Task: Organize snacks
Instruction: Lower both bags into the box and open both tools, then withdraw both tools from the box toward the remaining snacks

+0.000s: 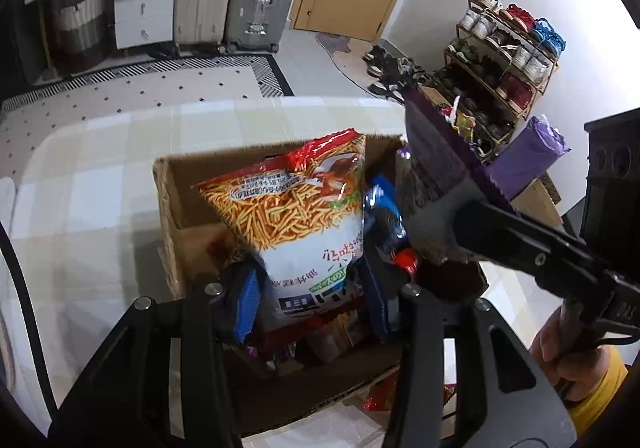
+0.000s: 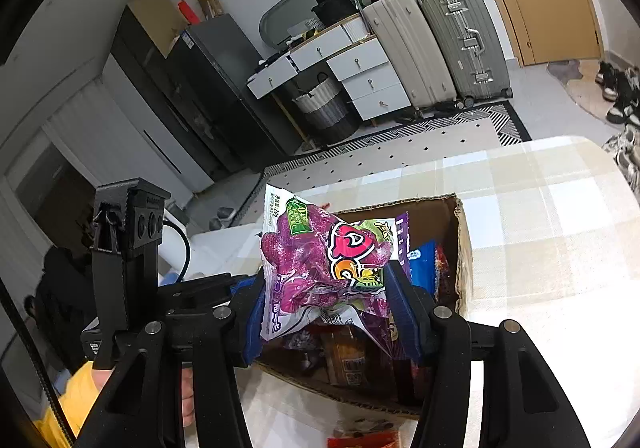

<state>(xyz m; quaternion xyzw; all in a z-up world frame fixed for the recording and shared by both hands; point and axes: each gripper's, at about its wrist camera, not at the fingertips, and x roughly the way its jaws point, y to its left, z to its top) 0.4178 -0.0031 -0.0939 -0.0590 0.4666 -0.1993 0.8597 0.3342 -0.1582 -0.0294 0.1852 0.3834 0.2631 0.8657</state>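
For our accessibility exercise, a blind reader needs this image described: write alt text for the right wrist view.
The right gripper clamps a purple candy bag above an open cardboard box of snack packets on a checked tablecloth. The left gripper is at the left, beside the box. Behind stand two suitcases and white drawers.

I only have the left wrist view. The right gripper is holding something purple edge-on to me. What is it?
Observer: A purple gummy candy bag, clamped in the right gripper.
Operator: Is it above the cardboard box?
Observer: Yes, over the cardboard box, near its left end in the right view.
Operator: Anything on the table in front of the box?
Observer: A red wrapper lies on the checked tablecloth.
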